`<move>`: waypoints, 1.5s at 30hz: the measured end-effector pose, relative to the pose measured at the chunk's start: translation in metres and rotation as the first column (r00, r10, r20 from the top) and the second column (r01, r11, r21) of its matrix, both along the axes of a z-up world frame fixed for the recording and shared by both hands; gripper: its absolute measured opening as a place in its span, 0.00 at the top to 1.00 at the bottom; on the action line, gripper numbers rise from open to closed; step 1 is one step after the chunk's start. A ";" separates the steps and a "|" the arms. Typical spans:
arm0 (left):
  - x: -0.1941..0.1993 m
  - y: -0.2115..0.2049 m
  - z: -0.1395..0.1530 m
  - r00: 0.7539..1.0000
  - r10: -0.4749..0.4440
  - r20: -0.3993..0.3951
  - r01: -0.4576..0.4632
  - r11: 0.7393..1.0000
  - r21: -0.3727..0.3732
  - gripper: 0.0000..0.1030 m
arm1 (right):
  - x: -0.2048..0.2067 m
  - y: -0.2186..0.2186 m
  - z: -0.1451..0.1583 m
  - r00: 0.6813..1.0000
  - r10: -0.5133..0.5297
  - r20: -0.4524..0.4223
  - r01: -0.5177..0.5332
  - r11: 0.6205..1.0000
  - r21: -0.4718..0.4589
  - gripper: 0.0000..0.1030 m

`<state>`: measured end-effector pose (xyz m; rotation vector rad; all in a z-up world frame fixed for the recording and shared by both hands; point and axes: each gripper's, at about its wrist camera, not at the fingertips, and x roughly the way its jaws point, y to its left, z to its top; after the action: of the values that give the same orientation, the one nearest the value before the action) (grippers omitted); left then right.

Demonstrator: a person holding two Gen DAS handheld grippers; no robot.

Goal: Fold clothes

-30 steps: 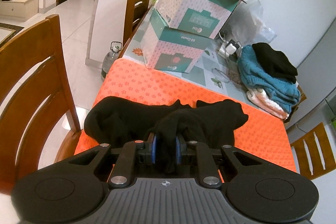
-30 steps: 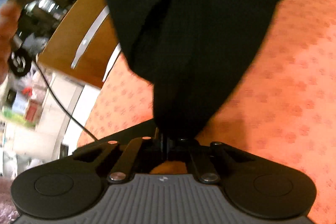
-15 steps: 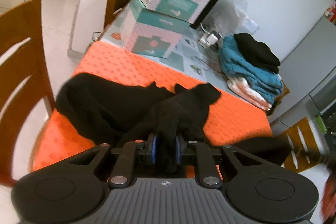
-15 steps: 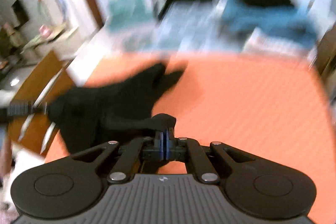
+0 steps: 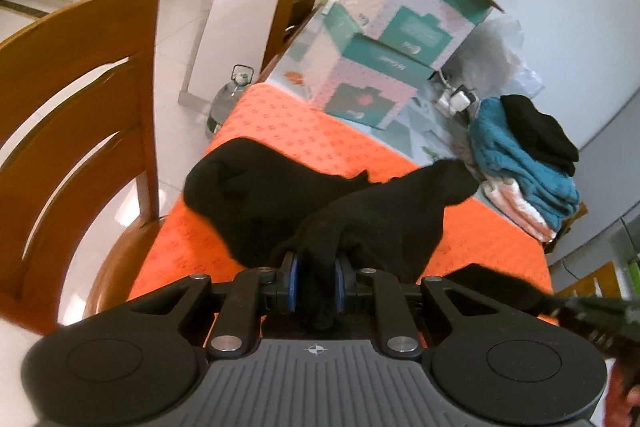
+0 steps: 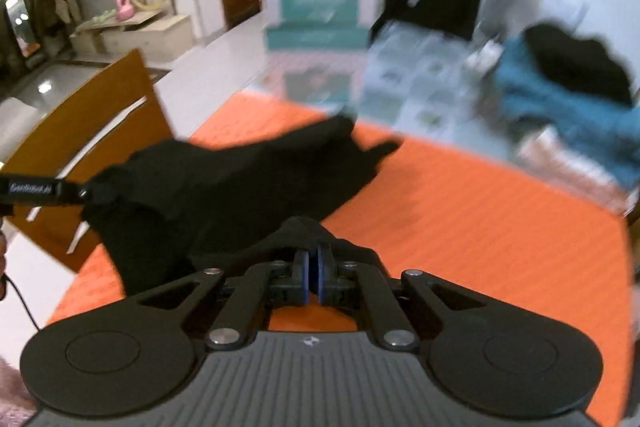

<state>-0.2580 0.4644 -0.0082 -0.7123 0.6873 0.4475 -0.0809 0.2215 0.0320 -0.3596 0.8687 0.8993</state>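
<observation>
A black garment [image 5: 280,195] lies crumpled on the orange mat [image 5: 320,139] at the table's left end. My left gripper [image 5: 316,279] is shut on a thick fold of it, and cloth fills the gap between the pads. In the right wrist view the garment [image 6: 240,179] stretches from the left gripper's side [image 6: 32,189] to my right gripper [image 6: 313,263]. A hump of cloth sits over the right fingertips. Those jaws are opening, with only a thin slit between the pads. The picture there is blurred.
A stack of folded clothes [image 5: 524,163], teal with black on top, sits at the table's far right. Two patterned boxes [image 5: 380,67] stand at the back with a tablet on top. A wooden chair [image 5: 80,107] stands close on the left, and a water bottle [image 5: 226,99] is on the floor.
My right gripper has risen and tilted up from close over the cloth, lifting a black edge with it. My left gripper has sunk a little and still holds its fold.
</observation>
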 end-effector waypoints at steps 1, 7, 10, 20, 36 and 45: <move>-0.002 0.001 -0.003 1.000 -0.001 -0.004 0.001 1.000 -0.001 0.80 | -0.005 0.004 -0.009 1.000 0.004 -0.024 -0.004 1.000 0.000 0.93; -0.005 0.005 -0.016 0.999 0.003 -0.036 -0.003 1.000 0.010 0.79 | -0.022 -0.003 -0.024 0.993 0.001 -0.120 0.001 1.000 0.017 0.67; -0.002 0.008 -0.020 0.999 0.006 -0.044 -0.005 1.000 0.004 0.78 | -0.016 -0.024 -0.014 0.989 -0.036 -0.141 0.044 0.998 0.055 0.60; 0.006 0.008 -0.028 0.998 -0.010 -0.059 0.010 1.000 -0.002 0.76 | 0.018 -0.106 -0.034 0.939 -0.302 -0.163 0.311 0.950 0.029 0.53; 0.011 0.006 -0.030 0.994 -0.026 -0.105 0.029 0.999 0.023 0.75 | 0.049 -0.122 -0.101 0.976 -0.212 -0.056 0.206 0.974 -0.093 0.38; 0.013 -0.001 -0.028 0.992 -0.020 -0.127 0.027 0.998 0.051 0.75 | 0.063 -0.093 -0.127 0.995 -0.069 -0.069 0.060 0.991 -0.122 0.41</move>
<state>-0.2453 0.4638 -0.0364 -0.6293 0.7998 0.4904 -0.0177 0.1286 -0.0946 -0.4021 0.9993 0.8067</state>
